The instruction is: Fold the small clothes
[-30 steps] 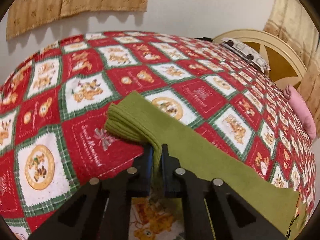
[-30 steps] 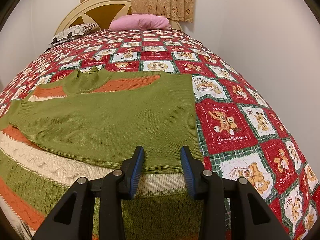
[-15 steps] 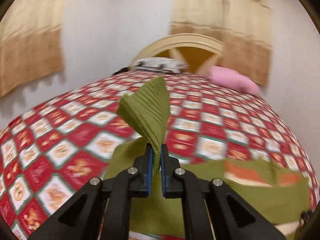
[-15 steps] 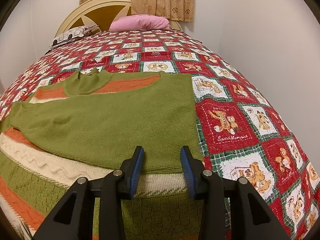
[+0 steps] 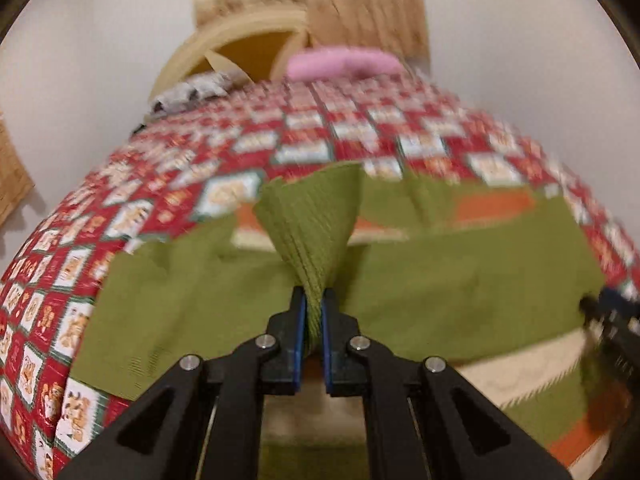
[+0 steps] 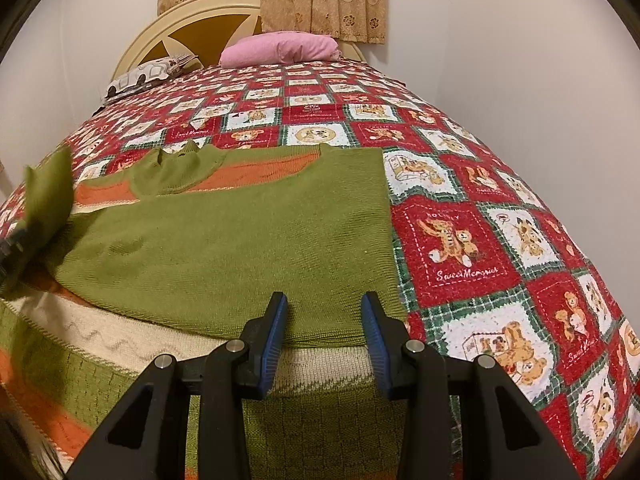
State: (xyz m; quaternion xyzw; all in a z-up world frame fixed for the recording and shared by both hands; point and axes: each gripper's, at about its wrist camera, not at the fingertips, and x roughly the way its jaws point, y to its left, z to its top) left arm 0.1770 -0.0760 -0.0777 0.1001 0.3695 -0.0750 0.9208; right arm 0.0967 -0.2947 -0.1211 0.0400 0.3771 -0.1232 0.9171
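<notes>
I have one sweater point(image 6: 224, 240) lying on the bed point(image 6: 460, 232), filling the centre and lower left of the right view, with one sleeve already folded across the body. My left gripper point(image 5: 313, 312) has its fingers clenched on the cuff point(image 5: 310, 216) of the second sleeve, raised over the body, while the right gripper point(image 6: 324, 320) hovers with fingers released. I judge the sleeve must still be laid down and the body folded.

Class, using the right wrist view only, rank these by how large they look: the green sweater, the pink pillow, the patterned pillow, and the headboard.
1. green sweater, far the largest, though nearest the camera
2. headboard
3. pink pillow
4. patterned pillow, partly edge-on, so its true size against the pink one is unsure
</notes>
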